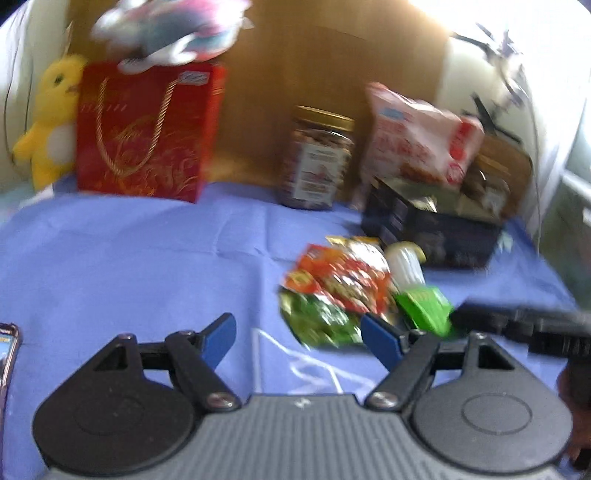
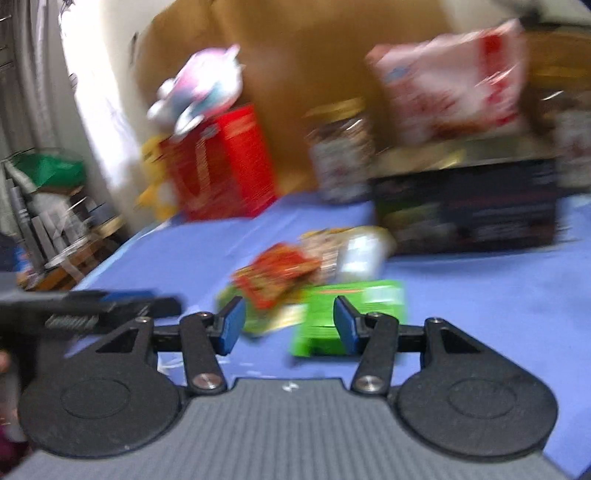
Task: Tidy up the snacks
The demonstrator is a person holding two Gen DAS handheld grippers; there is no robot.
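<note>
A heap of snack packets lies on the blue cloth: red-orange packets [image 1: 340, 275] [image 2: 280, 275], a green packet [image 1: 319, 319], a green box [image 1: 424, 304] [image 2: 351, 314] and a small white bottle [image 1: 404, 262] [image 2: 360, 254]. Behind it stand a black box [image 1: 432, 232] [image 2: 469, 210] with a pink-white bag [image 1: 417, 140] [image 2: 454, 92] on top, and a gold-lidded jar [image 1: 317, 158] [image 2: 341, 155]. My left gripper [image 1: 299, 338] is open over bare cloth, left of the heap. My right gripper [image 2: 290, 325] is open, nothing between its pads; the green box lies just beyond them. Both views are blurred.
A red gift bag [image 1: 147, 129] [image 2: 221, 162] stands at the back left with a yellow plush toy [image 1: 50, 118] beside it and a pink-grey plush [image 1: 166, 29] on top. A phone [image 1: 7, 354] lies at the left edge. Brown cardboard [image 1: 314, 55] backs the table.
</note>
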